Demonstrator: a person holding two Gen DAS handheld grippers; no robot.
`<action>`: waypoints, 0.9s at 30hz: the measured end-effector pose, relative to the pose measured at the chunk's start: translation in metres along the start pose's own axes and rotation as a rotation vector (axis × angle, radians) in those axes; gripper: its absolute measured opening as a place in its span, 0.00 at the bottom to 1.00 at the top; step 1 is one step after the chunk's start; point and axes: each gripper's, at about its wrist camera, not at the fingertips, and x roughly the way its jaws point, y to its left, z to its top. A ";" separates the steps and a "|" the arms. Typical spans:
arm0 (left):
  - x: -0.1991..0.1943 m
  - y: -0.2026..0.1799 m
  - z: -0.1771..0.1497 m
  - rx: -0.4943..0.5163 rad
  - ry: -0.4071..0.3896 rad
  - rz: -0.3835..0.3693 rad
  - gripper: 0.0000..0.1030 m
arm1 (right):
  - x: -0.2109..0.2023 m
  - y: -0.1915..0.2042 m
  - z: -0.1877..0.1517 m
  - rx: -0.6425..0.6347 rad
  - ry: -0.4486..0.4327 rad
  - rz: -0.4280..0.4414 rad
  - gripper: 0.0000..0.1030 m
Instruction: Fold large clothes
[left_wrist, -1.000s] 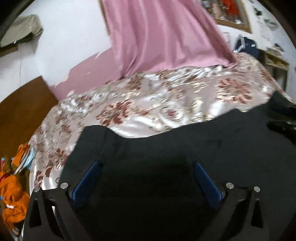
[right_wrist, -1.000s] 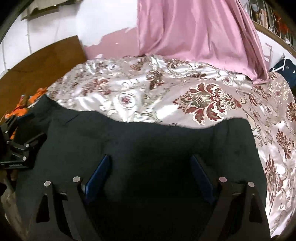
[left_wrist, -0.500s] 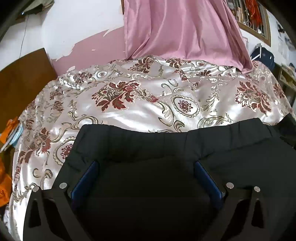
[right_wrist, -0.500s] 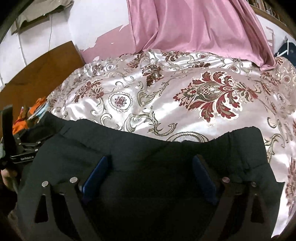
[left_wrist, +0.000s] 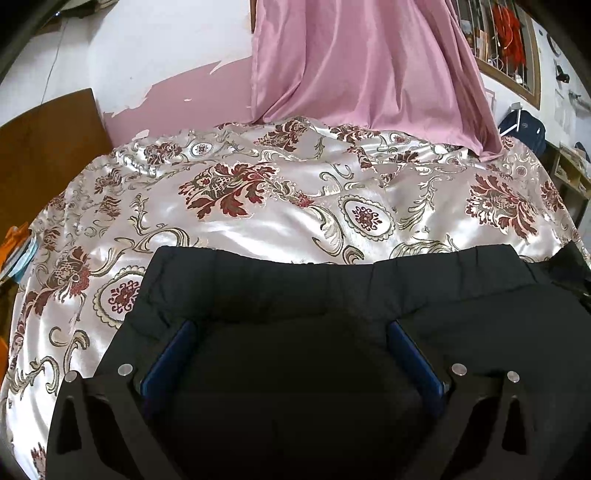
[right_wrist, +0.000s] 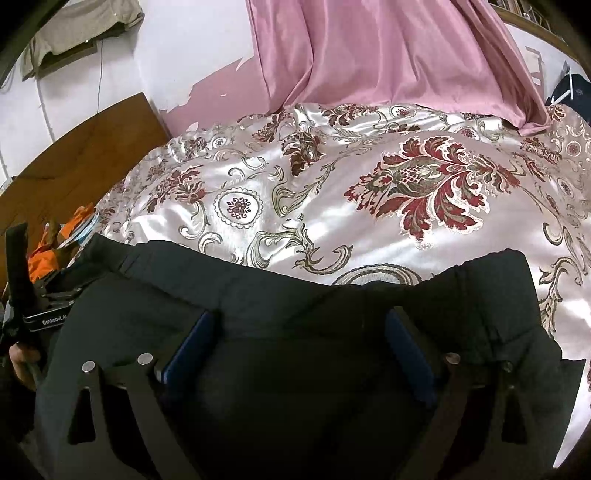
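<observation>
A large black garment (left_wrist: 295, 288) lies spread on a bed with a shiny floral cover (left_wrist: 280, 206); its straight far edge runs across both views, and it also shows in the right wrist view (right_wrist: 295, 306). My left gripper (left_wrist: 291, 332) is open, its blue pads wide apart just above the cloth near the garment's left part. My right gripper (right_wrist: 299, 325) is open too, over the garment's right part. The left gripper's body (right_wrist: 40, 314) shows at the left edge of the right wrist view.
A pink curtain (left_wrist: 362, 62) hangs behind the bed and drapes onto its far edge. A brown wooden headboard (right_wrist: 81, 158) stands at the left, with orange items (right_wrist: 70, 236) beside the bed. A dark bag (left_wrist: 524, 129) and shelves are at the far right.
Both grippers have tilted and drawn back toward the near side, so more of the bed cover shows beyond the garment's edge. Both jaws stay wide open.
</observation>
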 end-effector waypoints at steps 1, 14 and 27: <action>0.000 0.000 0.000 -0.001 -0.001 -0.001 1.00 | 0.001 0.000 0.000 0.000 0.001 0.000 0.89; 0.001 0.001 -0.002 -0.015 -0.016 -0.020 1.00 | 0.003 -0.003 0.000 0.006 -0.002 0.007 0.90; -0.002 0.003 -0.006 -0.024 -0.064 -0.043 1.00 | -0.014 -0.004 -0.006 0.012 -0.094 0.045 0.90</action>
